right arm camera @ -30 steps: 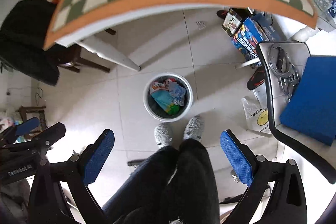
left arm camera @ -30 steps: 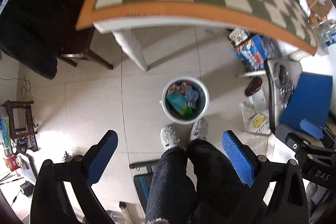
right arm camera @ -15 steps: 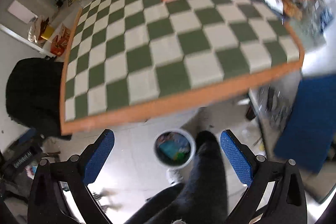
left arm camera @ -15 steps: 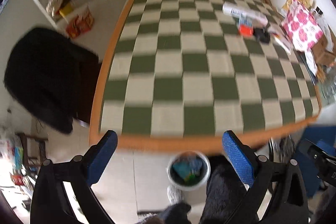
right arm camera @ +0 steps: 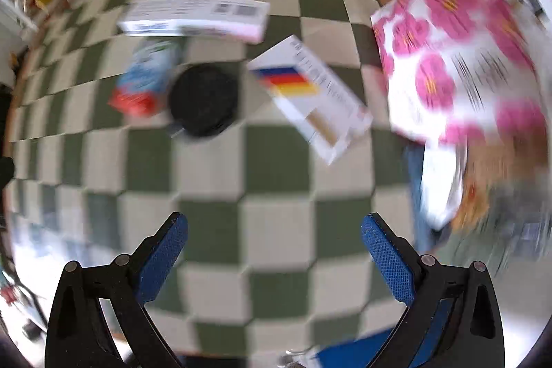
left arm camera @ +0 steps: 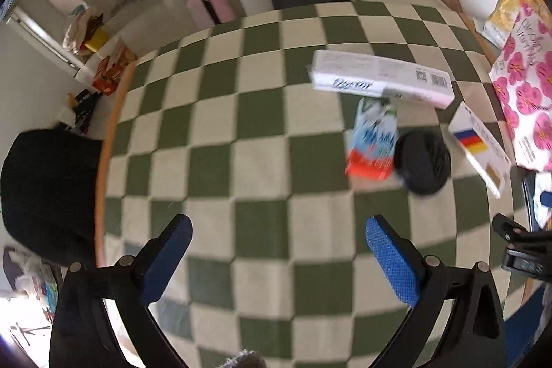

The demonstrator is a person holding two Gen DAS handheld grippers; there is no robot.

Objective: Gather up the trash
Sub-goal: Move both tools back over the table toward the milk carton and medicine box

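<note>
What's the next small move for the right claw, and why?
Probably ease the right claw forward toward the white box with the striped flag. Both claws are open and empty, that box lies nearest ahead on the checkered table, with the black round object further left. The frame is blurred, so steady first.

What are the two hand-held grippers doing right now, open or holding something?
Left hand-held gripper: open, holding nothing.
Right hand-held gripper: open, holding nothing.

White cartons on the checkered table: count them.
2. The long barcoded carton lies farthest back; the striped carton lies right of the black lid. Others may hide beside the floral bag.
</note>
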